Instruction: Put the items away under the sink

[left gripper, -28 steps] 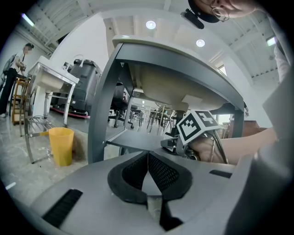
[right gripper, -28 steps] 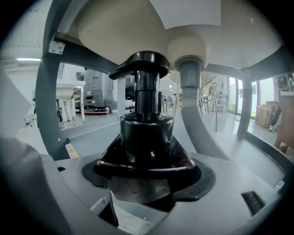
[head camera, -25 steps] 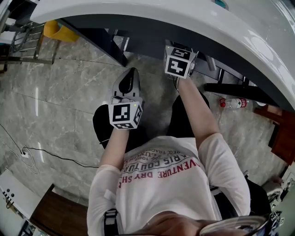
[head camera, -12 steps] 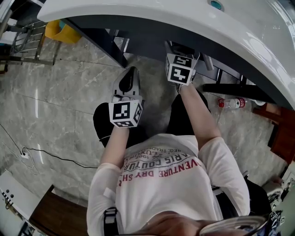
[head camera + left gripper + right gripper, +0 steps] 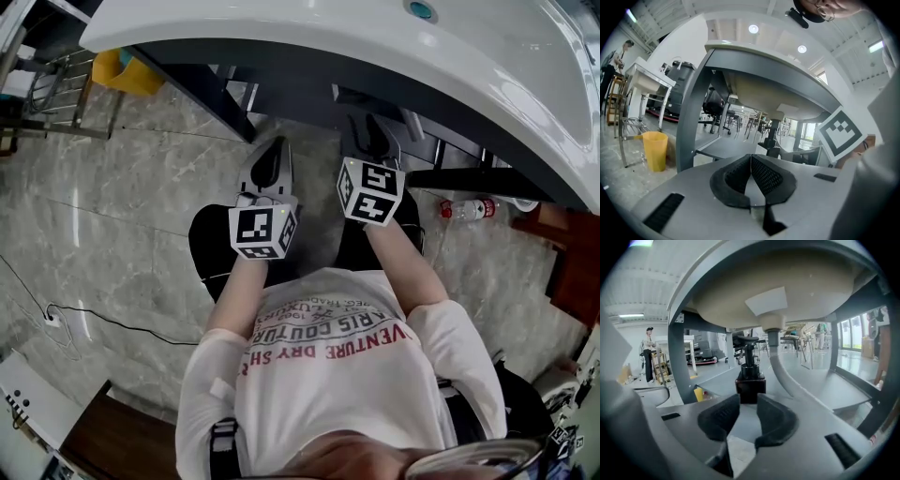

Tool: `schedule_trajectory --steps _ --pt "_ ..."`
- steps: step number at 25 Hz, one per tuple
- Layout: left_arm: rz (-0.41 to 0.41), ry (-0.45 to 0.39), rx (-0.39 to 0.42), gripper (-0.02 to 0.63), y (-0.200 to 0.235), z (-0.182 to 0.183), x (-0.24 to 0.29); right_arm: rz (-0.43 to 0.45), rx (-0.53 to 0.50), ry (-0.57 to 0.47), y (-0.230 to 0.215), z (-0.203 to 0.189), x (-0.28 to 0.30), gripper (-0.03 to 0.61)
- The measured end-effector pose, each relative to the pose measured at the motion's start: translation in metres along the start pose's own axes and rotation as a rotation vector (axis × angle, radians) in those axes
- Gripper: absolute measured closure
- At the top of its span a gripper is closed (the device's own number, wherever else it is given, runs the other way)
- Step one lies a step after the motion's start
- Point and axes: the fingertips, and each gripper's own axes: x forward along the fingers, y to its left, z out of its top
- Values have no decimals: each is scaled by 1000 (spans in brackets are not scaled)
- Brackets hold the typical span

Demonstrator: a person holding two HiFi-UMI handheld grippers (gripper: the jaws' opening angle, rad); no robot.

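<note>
A dark pump bottle (image 5: 750, 376) stands upright on the grey shelf (image 5: 834, 390) under the white sink (image 5: 375, 47), beside the drain pipe (image 5: 780, 362). My right gripper (image 5: 747, 401) is just short of the bottle. Its jaws have just been closing and still stand apart, with nothing between them. In the head view the right gripper (image 5: 372, 136) is at the sink's front edge. My left gripper (image 5: 269, 155) hangs beside it over the floor. Its pads (image 5: 761, 176) meet at the tips, and it holds nothing. The bottle (image 5: 771, 143) also shows ahead of the left gripper.
A yellow bin (image 5: 122, 66) and a metal rack (image 5: 56, 84) stand at the far left. A plastic water bottle (image 5: 469, 208) lies on the floor at the right. A grey frame leg (image 5: 691, 117) rises left of the shelf. A cable (image 5: 94, 314) runs over the tiles.
My right gripper has drawn back out from under the sink toward the person. The left gripper has shifted slightly to the right.
</note>
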Motion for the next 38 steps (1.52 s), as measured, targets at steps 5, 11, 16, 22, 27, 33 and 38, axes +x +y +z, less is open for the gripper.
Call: schedule_trajectory --steps 5,11,16,22,27,33,38 --pt "-21 -3 15 591 -12 9 0 14 43 -76 4 13 -26 548" --pt "-66 94 22 591 -38 34 -8 116 -14 -66 25 43 -61 554" --pt "-115 165 1 591 -66 102 -40 133 -48 -26 45 95 -122 554" --pt "-142 187 14 591 -99 208 -69 121 1 -29 51 197 -183 554" --pt "-195 184 21 591 -133 298 -94 69 37 -44 44 289 -235 554" --pt "-244 198 14 591 -174 387 -119 -38 91 -73 21 373 -303 554" --pt "-308 120 64 591 -197 453 -126 -66 33 -214 18 434 -344 554"
